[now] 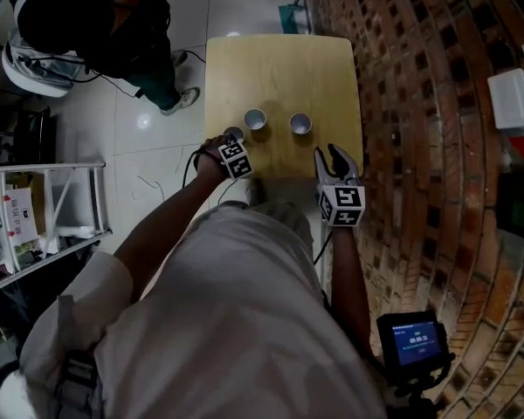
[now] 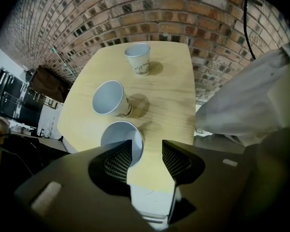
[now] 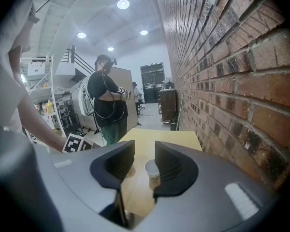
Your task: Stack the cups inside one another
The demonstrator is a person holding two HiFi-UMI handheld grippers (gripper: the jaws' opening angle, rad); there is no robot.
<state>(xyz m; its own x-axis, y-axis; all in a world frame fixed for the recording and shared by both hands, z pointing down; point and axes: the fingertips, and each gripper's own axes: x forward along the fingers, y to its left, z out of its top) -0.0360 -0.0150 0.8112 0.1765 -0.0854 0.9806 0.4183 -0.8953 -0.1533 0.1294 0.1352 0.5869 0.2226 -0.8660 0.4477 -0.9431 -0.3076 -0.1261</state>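
- Three cups [image 1: 256, 119] stood separate on the table [image 1: 279, 68]; none nested yet.
- Left gripper [image 2: 147, 151] jaws apart, seemingly over the near-left corner cup [image 2: 117, 134]; right gripper [image 3: 144, 152] jaws apart, empty.

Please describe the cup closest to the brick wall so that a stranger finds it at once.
Beside the brick wall stands a wooden table with three white paper cups in a row. Yours is the cup at the wall end: it stands apart, while the other two sit close together by the left claw.

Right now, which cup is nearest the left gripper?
The near-edge cup, right at the left gripper; the middle cup and far cup stand farther along the table.
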